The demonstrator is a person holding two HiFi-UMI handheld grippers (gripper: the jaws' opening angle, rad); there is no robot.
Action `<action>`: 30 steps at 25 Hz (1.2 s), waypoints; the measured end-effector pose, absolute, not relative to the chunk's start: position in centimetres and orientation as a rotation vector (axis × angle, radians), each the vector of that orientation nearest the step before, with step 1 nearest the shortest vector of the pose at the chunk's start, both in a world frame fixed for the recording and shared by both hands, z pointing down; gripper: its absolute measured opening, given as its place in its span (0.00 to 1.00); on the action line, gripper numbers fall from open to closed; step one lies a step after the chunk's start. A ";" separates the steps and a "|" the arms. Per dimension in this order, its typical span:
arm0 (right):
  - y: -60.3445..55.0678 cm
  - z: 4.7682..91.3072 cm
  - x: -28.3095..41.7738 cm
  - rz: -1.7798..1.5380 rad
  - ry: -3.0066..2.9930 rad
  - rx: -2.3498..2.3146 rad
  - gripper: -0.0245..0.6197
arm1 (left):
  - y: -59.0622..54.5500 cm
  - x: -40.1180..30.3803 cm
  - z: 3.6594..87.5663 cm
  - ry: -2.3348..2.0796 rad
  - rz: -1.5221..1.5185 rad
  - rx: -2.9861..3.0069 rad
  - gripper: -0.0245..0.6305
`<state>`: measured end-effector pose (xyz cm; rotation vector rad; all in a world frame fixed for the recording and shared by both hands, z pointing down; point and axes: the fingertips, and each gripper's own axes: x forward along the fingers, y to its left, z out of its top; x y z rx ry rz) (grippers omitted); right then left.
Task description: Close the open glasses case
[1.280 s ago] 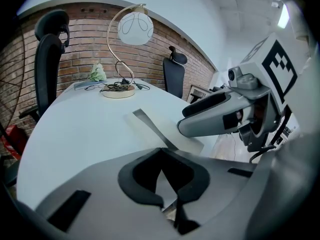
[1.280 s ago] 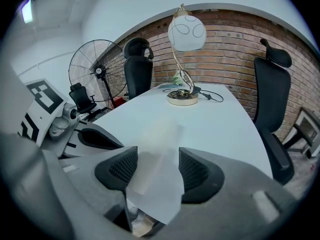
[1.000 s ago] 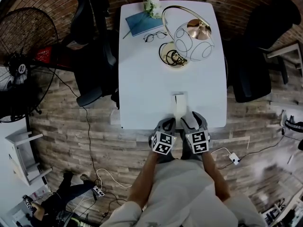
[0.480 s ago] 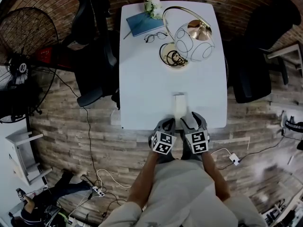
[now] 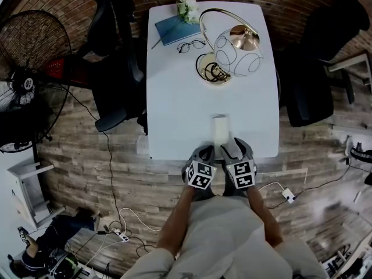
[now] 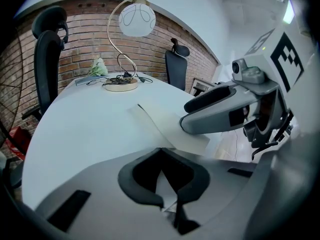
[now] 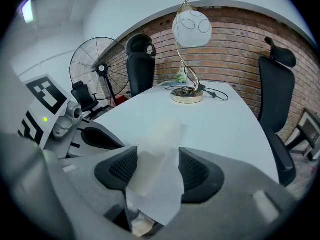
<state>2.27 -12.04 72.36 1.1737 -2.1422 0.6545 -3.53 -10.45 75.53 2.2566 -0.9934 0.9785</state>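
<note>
The pale glasses case (image 5: pixel 220 129) lies lengthwise near the front edge of the white table (image 5: pixel 174 115); its flap (image 6: pixel 165 124) lies spread out flat. In the left gripper view my left gripper (image 6: pixel 161 151) has its pads meeting at the tips, pinched on the near edge of that flap. My right gripper (image 7: pixel 157 171) has its jaws apart, and the case's near end (image 7: pixel 150 159) lies between them. In the head view the left gripper (image 5: pixel 204 151) and the right gripper (image 5: pixel 235 147) sit side by side at the table's front edge.
A globe lamp (image 5: pixel 232 48) with a gold base, spectacles (image 5: pixel 190 44), a blue book (image 5: pixel 177 28) and white flowers (image 5: pixel 187 4) stand at the far end. Black office chairs (image 5: pixel 116 51) (image 5: pixel 317 57) flank the table. A floor fan (image 5: pixel 26 74) is at the left.
</note>
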 end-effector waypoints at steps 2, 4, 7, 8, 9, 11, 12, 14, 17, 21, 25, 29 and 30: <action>-12.1 72.1 2.1 0.660 -2.146 1.172 0.44 | -10.5 -3.6 75.5 -0.993 0.980 2.255 0.04; -12.2 72.1 2.0 0.662 -2.148 1.169 0.44 | -10.5 -3.6 75.6 -0.992 0.981 2.252 0.04; -12.3 72.1 1.7 0.667 -2.145 1.157 0.44 | -10.5 -3.8 75.6 -0.999 0.979 2.245 0.04; -12.3 72.0 1.5 0.671 -2.143 1.151 0.44 | -10.5 -3.9 75.6 -1.002 0.976 2.243 0.04; -12.3 71.8 1.3 0.672 -2.140 1.146 0.44 | -10.5 -3.9 75.5 -1.003 0.975 2.241 0.04; -12.3 71.8 1.2 0.671 -2.135 1.143 0.44 | -10.5 -4.0 75.5 -1.003 0.974 2.240 0.04; -12.3 71.8 1.2 0.674 -2.133 1.144 0.44 | -10.5 -4.0 75.5 -1.003 0.973 2.240 0.04; -12.3 71.9 1.3 0.678 -2.133 1.150 0.44 | -10.6 -4.0 75.4 -1.007 0.971 2.239 0.04; -12.3 72.1 1.4 0.679 -2.132 1.155 0.44 | -10.8 -4.3 75.4 -1.021 0.964 2.234 0.04; -12.3 72.0 1.3 0.675 -2.132 1.160 0.44 | -10.8 -4.8 75.3 -1.036 0.955 2.227 0.04; -12.3 71.6 1.4 0.667 -2.131 1.166 0.44 | -11.1 -4.9 75.2 -1.045 0.951 2.230 0.04; -12.6 71.3 1.6 0.654 -2.138 1.189 0.44 | -11.3 -5.0 74.9 -1.052 0.943 2.237 0.04; -12.7 71.4 1.7 0.647 -2.139 1.194 0.44 | -11.4 -5.0 74.8 -1.054 0.941 2.238 0.04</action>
